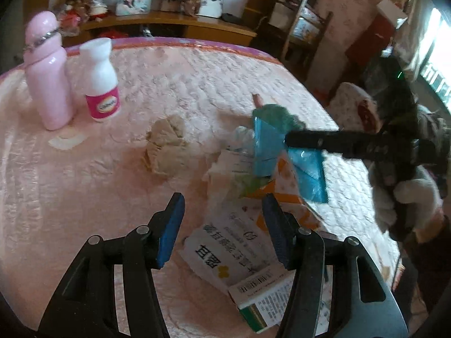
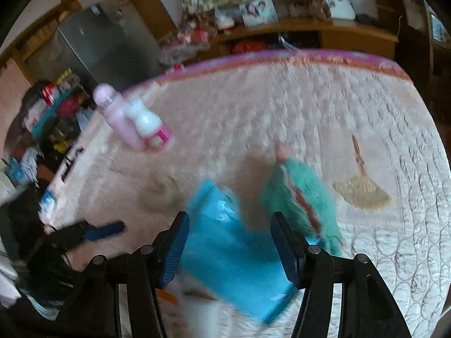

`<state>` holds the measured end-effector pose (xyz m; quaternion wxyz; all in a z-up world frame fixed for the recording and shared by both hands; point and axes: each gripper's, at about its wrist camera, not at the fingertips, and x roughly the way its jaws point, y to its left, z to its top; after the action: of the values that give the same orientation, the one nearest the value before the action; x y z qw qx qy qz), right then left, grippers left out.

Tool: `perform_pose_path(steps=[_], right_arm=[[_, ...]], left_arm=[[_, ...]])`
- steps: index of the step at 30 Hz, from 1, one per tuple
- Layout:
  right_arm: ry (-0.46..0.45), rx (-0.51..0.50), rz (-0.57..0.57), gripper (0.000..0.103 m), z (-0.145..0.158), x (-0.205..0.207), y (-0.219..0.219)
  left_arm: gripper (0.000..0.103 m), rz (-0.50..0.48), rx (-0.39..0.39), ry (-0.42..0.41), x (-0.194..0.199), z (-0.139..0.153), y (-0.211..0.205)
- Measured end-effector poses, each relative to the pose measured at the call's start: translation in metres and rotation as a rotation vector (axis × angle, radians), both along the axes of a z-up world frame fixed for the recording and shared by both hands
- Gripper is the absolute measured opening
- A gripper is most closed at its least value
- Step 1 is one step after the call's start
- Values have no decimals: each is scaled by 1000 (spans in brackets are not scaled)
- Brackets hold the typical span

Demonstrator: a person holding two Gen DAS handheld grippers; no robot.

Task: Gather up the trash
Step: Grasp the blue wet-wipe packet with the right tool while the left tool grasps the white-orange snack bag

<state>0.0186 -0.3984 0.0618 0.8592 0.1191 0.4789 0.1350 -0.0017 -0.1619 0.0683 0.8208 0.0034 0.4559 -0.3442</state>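
Below the left gripper (image 1: 222, 228), jaws apart and empty: a white box (image 1: 225, 242). Right gripper (image 2: 229, 249) apart above a blue packet (image 2: 234, 259).

Between our left gripper's (image 1: 222, 231) fingers we read two large Chinese characters, upside down, on a white carton (image 1: 222, 250). The bottle's (image 1: 100, 79) pink label beyond is too blurred.

Below the right gripper (image 2: 229, 249), its jaws apart, lies a blue packet (image 2: 234, 256) on the bed (image 2: 282, 107), a green cloth (image 2: 307, 197) just right.
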Motion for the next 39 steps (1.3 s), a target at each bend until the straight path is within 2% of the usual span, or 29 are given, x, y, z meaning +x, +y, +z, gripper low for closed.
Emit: perform_pose_path(steps=[4,7,9,13,15,16,17,18,19,21,26,31,32,35,37,39], right_arm=[[56,57,15,58,-12,-23,-17],[61,21,19,58,-14,-45,-25],[48,-9,-4,58,-12,-59,-33],[32,5,-44,59,-9,-76,-49],[16,15,-56,61,-6,-81,-53],[8,20,-58,61,-5,-83,-52],[-4,21,-56,62,-3,-83,-52],[-13,18,-51,67,-1,-83,-50],[-21,9,-43,69,0,-83,-47],[-28,-21,-23,74,0,-83,-39],[-29,-120,46,75,-8,-74,-11],[-3,-269,67,75,-26,-58,10],[-10,-288,63,74,-27,-58,13],[-57,-312,86,50,-22,-64,20],[-62,-333,81,48,-19,-72,17],[-74,-306,58,46,-13,-82,10]], left_arm=[[61,-44,-15,-1,0,1,-4],[62,-82,-23,2,3,1,-11],[62,-142,-23,13,2,0,-19],[62,-214,28,23,-6,-6,-32],[61,-217,68,11,-12,-9,-36],[59,-218,95,7,-15,-11,-38],[43,-221,112,2,-18,-12,-40],[32,-219,132,8,-21,-14,-40],[29,-210,137,5,-22,-14,-37],[16,-171,137,-1,-24,-10,-27],[8,-18,96,16,-12,-2,6],[8,10,65,26,-14,4,17],[7,13,61,26,-16,6,18],[6,17,27,25,-22,15,20],[5,21,15,12,-27,23,19],[5,21,4,0,-31,31,18]])
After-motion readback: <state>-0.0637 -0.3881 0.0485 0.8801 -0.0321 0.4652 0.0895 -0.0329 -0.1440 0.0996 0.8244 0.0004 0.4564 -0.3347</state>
